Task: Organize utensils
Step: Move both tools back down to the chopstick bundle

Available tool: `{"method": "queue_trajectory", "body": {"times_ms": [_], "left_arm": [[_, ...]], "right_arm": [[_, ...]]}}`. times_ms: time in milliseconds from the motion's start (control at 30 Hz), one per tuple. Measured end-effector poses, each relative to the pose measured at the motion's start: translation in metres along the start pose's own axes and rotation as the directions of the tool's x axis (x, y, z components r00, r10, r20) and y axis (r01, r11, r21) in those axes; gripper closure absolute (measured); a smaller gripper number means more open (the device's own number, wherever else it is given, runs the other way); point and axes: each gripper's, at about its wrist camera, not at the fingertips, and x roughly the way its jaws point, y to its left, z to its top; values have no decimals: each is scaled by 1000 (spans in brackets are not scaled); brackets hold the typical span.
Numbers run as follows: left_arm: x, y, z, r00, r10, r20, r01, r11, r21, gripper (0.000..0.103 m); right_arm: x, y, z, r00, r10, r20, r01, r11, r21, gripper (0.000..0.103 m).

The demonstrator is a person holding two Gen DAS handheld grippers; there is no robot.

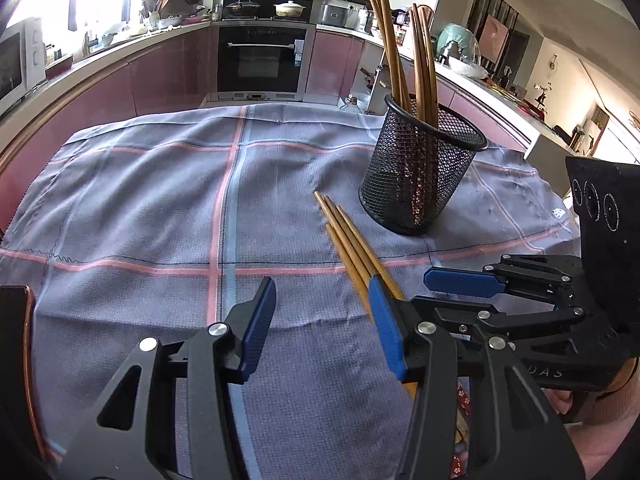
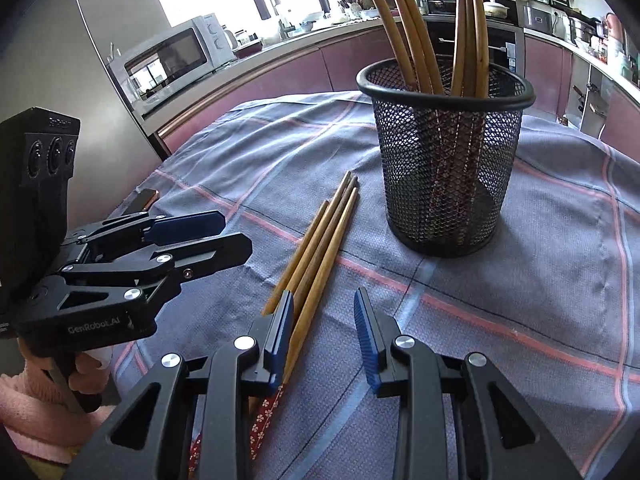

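Several loose wooden chopsticks (image 1: 352, 248) (image 2: 320, 240) lie side by side on the checked tablecloth, their near ends red with a flower pattern. A black mesh cup (image 1: 420, 176) (image 2: 444, 168) stands just beyond them, with several more chopsticks upright in it. My left gripper (image 1: 324, 328) (image 2: 224, 236) is open and empty, and its right finger hides part of the loose bundle. My right gripper (image 2: 324, 336) (image 1: 448, 296) hovers low over the near part of the bundle. It is open; its left finger is over the sticks and its pads are clear of them.
The grey-blue tablecloth (image 1: 140, 200) (image 2: 540, 280) covers the table. A dark flat object with a copper edge (image 1: 20, 340) (image 2: 144, 200) lies at the table's left edge. Kitchen counters, a microwave (image 2: 172, 56) and an oven (image 1: 260, 60) stand beyond. A hand holds each gripper.
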Motion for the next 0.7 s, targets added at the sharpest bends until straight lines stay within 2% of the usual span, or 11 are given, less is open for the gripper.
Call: {"method": "queue_trajectory", "body": {"times_ms": [267, 700], "left_arm": [[7, -2, -3, 1000, 0, -20, 0, 1000, 5, 55], [16, -8, -6, 999, -6, -45, 7, 1000, 22, 55]], "right_arm": [[9, 6, 3, 999, -36, -8, 36, 999, -25, 73], [11, 6, 5, 999, -48, -10, 48, 998, -27, 73]]}}
